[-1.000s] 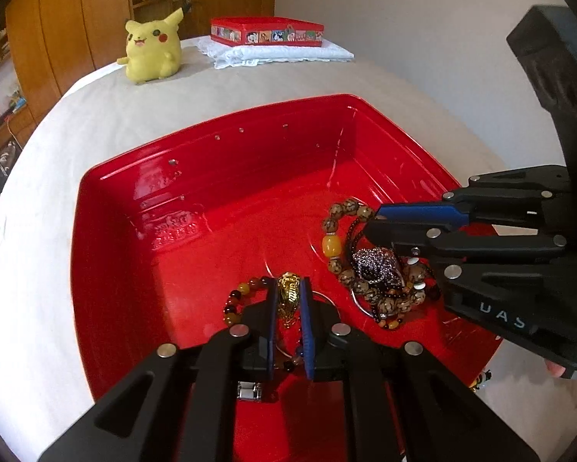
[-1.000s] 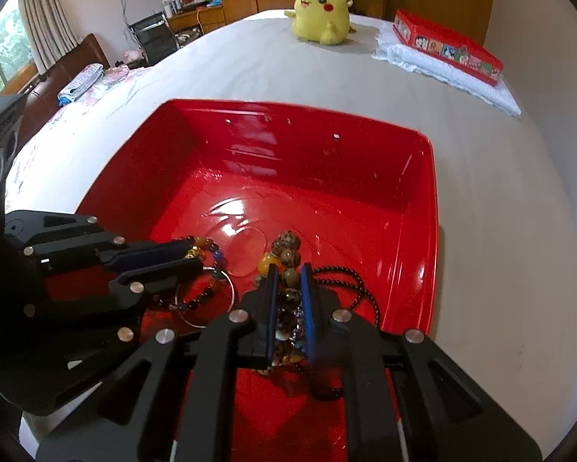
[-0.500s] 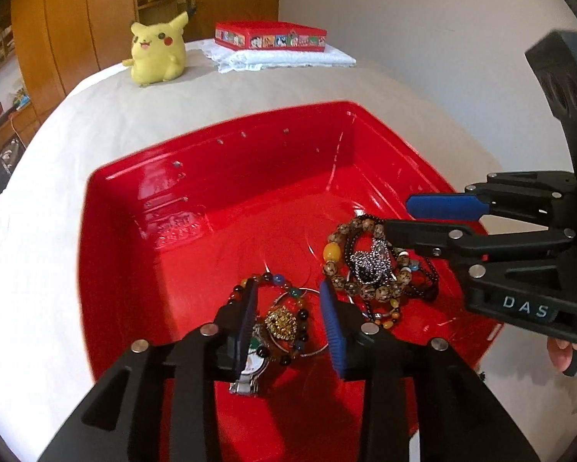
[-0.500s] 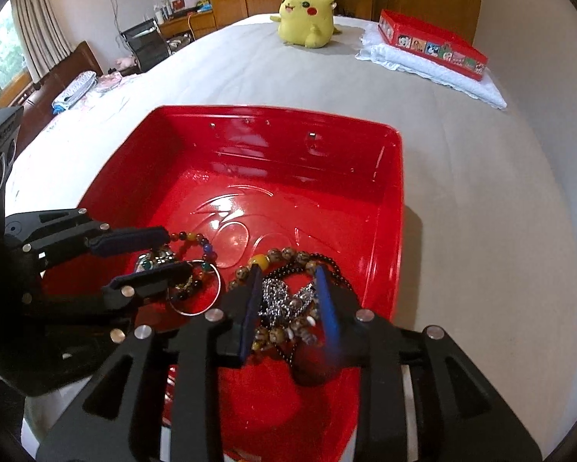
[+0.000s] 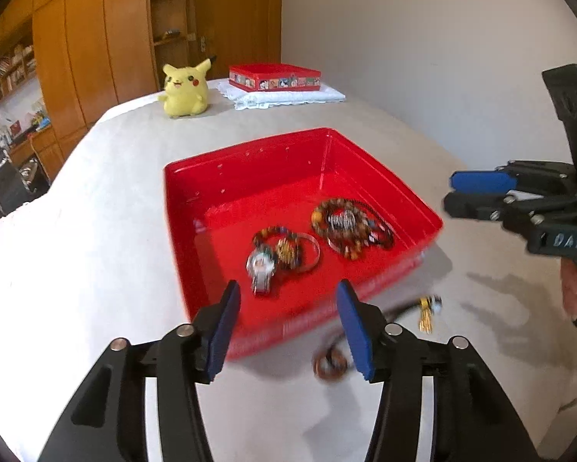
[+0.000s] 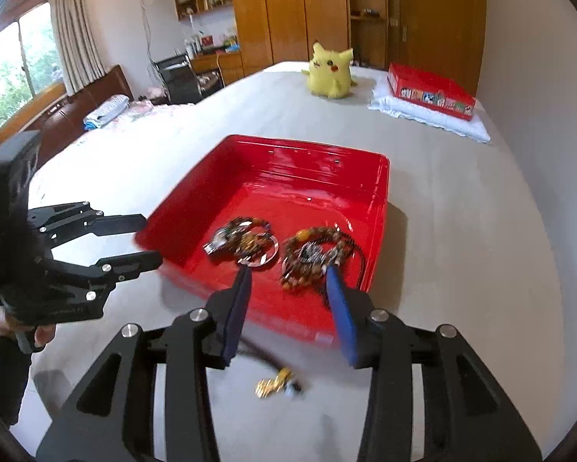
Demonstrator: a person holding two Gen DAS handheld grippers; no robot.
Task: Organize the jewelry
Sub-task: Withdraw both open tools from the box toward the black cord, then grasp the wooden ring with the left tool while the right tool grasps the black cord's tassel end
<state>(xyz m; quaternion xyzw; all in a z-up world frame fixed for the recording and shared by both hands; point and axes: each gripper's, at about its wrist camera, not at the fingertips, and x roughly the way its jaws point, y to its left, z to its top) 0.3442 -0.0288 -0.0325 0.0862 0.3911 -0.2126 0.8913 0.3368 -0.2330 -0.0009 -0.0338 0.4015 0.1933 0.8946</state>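
The left gripper (image 5: 288, 319) is nearest, and its blue pads (image 5: 223, 331) are opening with nothing between them. The right gripper (image 6: 288, 308) is opening too, and it holds nothing.

On the white bed cover (image 5: 96, 231), close to both grippers, a few loose pieces lie outside the tray. One is a small gold charm (image 6: 273, 385) on a dark cord. Another is a brown round piece (image 5: 329, 364), too blurry to name.

Just past them sits the red tray (image 5: 180, 231). Inside it are two little heaps, near each other. One has a silver wristwatch (image 5: 261, 269) with a beaded bracelet (image 5: 277, 236) and a thin metal bangle (image 5: 313, 254). The other is a pile of brown bead bracelets (image 5: 350, 227).

Far off sit a yellow plush toy (image 5: 184, 90) and a red box (image 5: 275, 77) on a folded white cloth (image 5: 288, 96).

It looks like two heaps are already in the tray, and the loose pieces are left. The next move should be to go down to the gold charm, open wide enough, and pinch it gently, since it is small and can slip.
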